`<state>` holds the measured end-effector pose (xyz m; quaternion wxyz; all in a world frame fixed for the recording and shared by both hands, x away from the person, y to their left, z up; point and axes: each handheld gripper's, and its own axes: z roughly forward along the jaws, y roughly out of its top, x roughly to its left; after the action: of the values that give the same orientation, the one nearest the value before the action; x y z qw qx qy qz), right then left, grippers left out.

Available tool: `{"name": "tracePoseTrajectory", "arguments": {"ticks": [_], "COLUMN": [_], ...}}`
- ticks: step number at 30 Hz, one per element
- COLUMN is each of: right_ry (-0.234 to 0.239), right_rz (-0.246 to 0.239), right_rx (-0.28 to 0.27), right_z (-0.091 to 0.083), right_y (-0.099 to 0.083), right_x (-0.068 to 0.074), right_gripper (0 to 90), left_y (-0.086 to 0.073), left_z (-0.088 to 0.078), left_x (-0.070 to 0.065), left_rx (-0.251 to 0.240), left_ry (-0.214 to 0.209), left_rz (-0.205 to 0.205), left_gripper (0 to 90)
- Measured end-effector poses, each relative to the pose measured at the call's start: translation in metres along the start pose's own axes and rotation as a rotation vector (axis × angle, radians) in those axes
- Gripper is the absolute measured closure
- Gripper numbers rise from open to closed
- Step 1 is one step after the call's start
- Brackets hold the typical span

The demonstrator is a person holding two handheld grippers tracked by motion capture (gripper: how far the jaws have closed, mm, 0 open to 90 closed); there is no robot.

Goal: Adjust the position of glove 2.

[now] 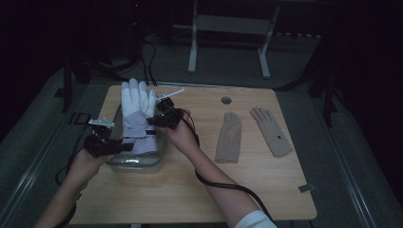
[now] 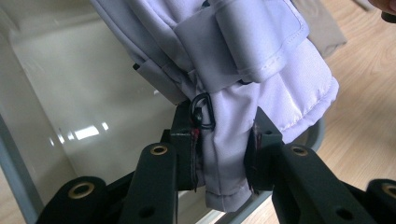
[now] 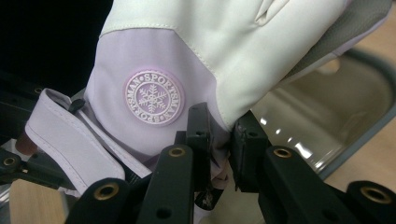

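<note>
A white and lilac ski glove (image 1: 135, 114) hangs over a clear glass dish (image 1: 138, 161) at the table's left. My left gripper (image 1: 124, 146) is shut on the glove's cuff (image 2: 224, 154), beside a small black clip (image 2: 203, 112). My right gripper (image 1: 153, 121) is shut on the glove's side edge (image 3: 219, 140), just past a round snowflake badge (image 3: 153, 97). The glove's fingers point away from me, and its cuff sits above the dish's inside (image 2: 84, 93).
Two beige knit gloves (image 1: 229, 138) (image 1: 271, 130) lie flat on the right half of the wooden table (image 1: 190, 190). A round cable hole (image 1: 226, 100) is near the far edge. A black cable (image 1: 223, 185) trails along the right forearm.
</note>
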<state>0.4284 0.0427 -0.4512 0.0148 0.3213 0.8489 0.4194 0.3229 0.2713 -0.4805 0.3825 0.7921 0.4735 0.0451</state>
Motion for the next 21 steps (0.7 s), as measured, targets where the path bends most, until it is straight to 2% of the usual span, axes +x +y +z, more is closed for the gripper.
{"name": "tracePoseTrajectory", "arguments": {"ticks": [4, 9, 12, 13, 17, 21], "right_ry": [0.009, 0.006, 0.034, 0.029, 0.013, -0.001], "right_rz": [0.023, 0.023, 0.068, 0.066, 0.072, 0.081], "right_rx": [0.049, 0.103, 0.138, 0.148, 0.157, 0.164], "right_z": [0.018, 0.029, 0.034, 0.035, 0.035, 0.036], "right_y": [-0.012, -0.021, -0.026, -0.027, -0.027, -0.028], "right_x": [-0.001, -0.001, -0.007, -0.007, -0.007, -0.007], "right_gripper": [79.5, 79.5, 79.8, 79.8, 80.0, 80.1], "left_y": [-0.007, -0.015, -0.013, -0.012, -0.009, -0.007], "left_z": [0.007, 0.015, 0.015, 0.016, 0.018, 0.023], "left_x": [0.007, 0.012, 0.011, 0.012, 0.007, 0.0], "left_rx": [0.053, 0.107, 0.121, 0.135, 0.161, 0.172], "left_ry": [-0.017, -0.041, -0.041, -0.045, -0.015, 0.057], "left_rz": [-0.009, -0.017, -0.022, -0.029, -0.023, 0.011], "left_gripper": [69.4, 69.2, 68.6, 67.7, 65.0, 60.3]}}
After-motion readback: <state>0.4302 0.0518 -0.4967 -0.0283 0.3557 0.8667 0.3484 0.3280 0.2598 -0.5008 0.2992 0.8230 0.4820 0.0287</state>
